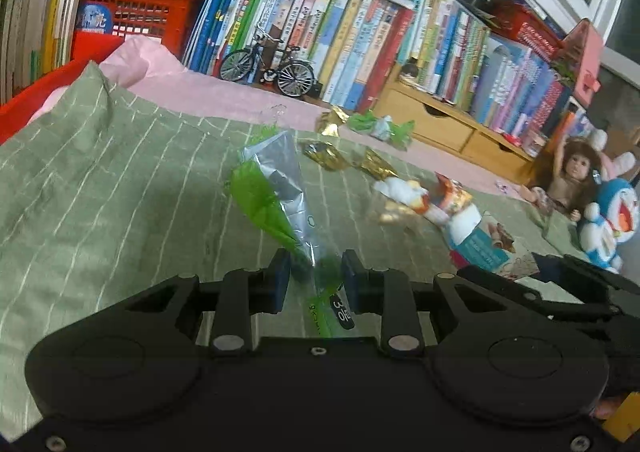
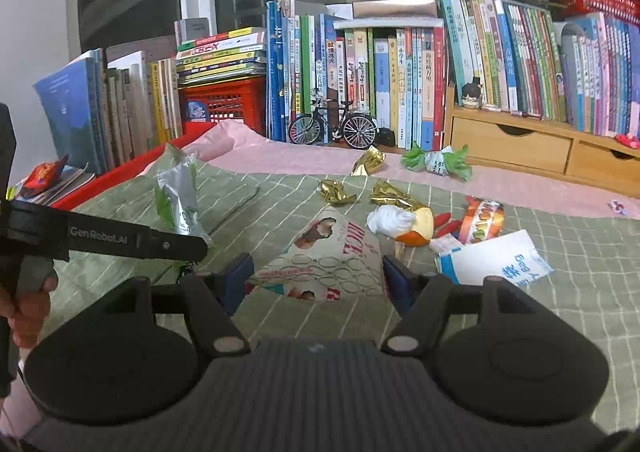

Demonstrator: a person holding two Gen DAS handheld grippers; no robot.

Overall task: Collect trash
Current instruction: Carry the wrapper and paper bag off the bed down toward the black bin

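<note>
While both hands carry a load, the step in hand reads as transport to a bin, which I cannot see in either view. The left hand-held gripper (image 1: 316, 284) has its pads closed on the tail of a green-and-silver wrapper (image 1: 276, 199), which stands up and forward from the jaws, clear of the green striped cloth (image 1: 100, 179). The right hand-held gripper (image 2: 318, 278) holds its jaws fairly wide, clamped across a printed paper snack bag (image 2: 328, 256), puffed and lightly crushed between the pads.

Handling notes, as judgement: keep both grips constant; the foil tail is thin and slippery, so avoid quick rolls of the left wrist. The paper bag is light and compressible; squeezing harder only crumples it. Carry both above the cloth to avoid snagging folds.

Trash still lying beyond, on the cloth: a white crumpled tissue (image 2: 390, 219) touching an orange-yellow wrapper (image 2: 420, 230), a white-and-blue packet (image 2: 496, 260) just right of it, a striped red snack wrapper (image 2: 482, 221), and gold foil wrappers (image 2: 336, 191). Farther off, on the pink sheet (image 2: 280, 155), another gold wrapper (image 2: 368, 161) and a green-and-white wrapper (image 2: 438, 163), near a model bicycle (image 2: 334, 127) in front of the rows of books (image 2: 360, 63).

Task looks early; most pieces remain.
</note>
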